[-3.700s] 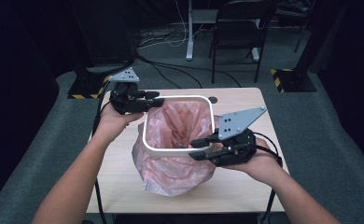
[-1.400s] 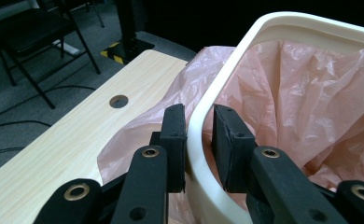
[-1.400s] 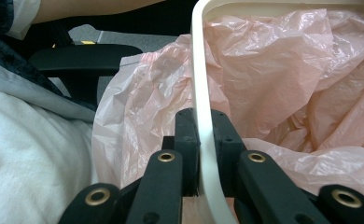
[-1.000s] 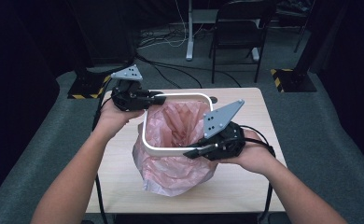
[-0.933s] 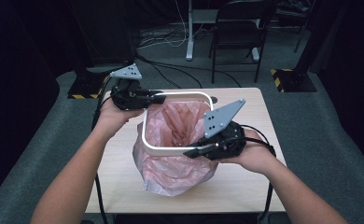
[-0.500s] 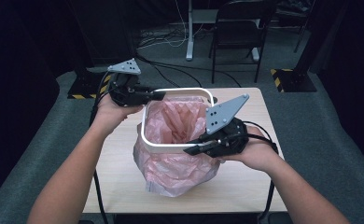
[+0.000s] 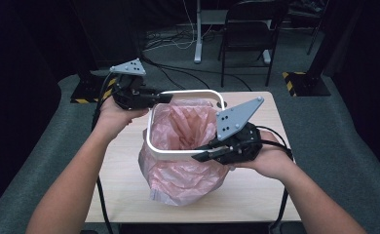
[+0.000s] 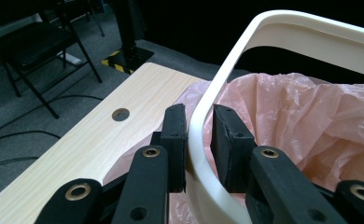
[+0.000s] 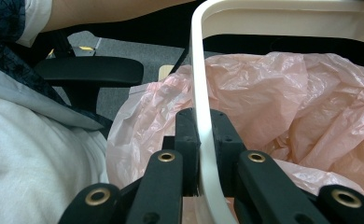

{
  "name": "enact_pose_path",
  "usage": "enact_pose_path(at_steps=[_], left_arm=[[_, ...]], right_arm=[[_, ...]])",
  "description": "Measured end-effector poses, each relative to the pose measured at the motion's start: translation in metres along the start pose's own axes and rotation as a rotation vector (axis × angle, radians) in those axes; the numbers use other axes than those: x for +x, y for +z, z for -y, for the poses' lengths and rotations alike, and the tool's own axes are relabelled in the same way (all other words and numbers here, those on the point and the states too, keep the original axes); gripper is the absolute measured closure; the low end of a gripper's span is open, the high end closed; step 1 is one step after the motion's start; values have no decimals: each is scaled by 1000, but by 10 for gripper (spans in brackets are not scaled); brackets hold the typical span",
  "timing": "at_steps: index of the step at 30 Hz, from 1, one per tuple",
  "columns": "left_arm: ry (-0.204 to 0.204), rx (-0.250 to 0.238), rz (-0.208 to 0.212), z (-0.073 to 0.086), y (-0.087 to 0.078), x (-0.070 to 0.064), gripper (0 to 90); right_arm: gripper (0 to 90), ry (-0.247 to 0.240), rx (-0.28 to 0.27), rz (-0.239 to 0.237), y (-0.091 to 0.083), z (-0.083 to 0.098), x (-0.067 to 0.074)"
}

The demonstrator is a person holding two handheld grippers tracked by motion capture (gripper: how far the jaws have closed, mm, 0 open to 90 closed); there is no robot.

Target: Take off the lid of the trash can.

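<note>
A white rounded ring [image 7: 188, 91] hangs over a crumpled pink plastic bag [image 7: 183, 170] that sits on the wooden table [image 7: 124, 195]. My left gripper [image 7: 164, 98] is shut on the ring's far left corner; in the left gripper view its pads [image 8: 176, 135] clamp the white ring [image 8: 283, 23], with the pink bag [image 8: 311, 121] inside the loop. My right gripper [image 7: 199, 157] is shut on the ring's near edge. In the right gripper view the white ring [image 9: 264, 14] runs between that gripper's [image 9: 199, 135] jaws, above the pink bag [image 9: 273, 93].
The table [image 8: 77, 154] has a round cable hole [image 8: 120, 114] near its far edge. A black folding chair [image 7: 249, 29] and cables lie on the grey floor beyond. Yellow-black striped post bases [image 7: 300, 80] flank the table. The person's white shirt [image 9: 21, 163] is close behind the right gripper.
Both grippers have lifted the ring slightly while keeping hold of it. The right gripper has tipped its plate up, and the bag's mouth has drawn up with the ring.
</note>
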State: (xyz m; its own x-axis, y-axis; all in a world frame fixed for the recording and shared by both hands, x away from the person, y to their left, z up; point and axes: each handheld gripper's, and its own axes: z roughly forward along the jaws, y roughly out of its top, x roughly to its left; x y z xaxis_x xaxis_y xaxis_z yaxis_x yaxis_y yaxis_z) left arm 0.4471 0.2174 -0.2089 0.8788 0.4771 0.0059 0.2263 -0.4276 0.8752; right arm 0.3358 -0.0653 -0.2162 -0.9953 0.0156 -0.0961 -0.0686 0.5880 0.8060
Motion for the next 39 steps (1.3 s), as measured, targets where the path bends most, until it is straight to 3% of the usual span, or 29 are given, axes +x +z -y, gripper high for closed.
enact_pose_path(at_steps=[21,25,31,33,39], left_arm=[[5,-19,-6,-6,-3,-3,738],[-22,-49,-27,-9,-7,-2,587],[-30,-110,-43,-11,-17,-3,446],[-29,-136,-46,-13,-21,-4,432],[-15,-136,-61,-16,-29,-7,420]], right_arm=[[839,-20,-7,22,-5,-4,6],[841,-22,-11,33,-9,-5,7],[843,-23,-13,36,-10,-4,7],[841,-18,-7,38,-9,-5,7],[842,-23,-8,43,-9,-6,7]])
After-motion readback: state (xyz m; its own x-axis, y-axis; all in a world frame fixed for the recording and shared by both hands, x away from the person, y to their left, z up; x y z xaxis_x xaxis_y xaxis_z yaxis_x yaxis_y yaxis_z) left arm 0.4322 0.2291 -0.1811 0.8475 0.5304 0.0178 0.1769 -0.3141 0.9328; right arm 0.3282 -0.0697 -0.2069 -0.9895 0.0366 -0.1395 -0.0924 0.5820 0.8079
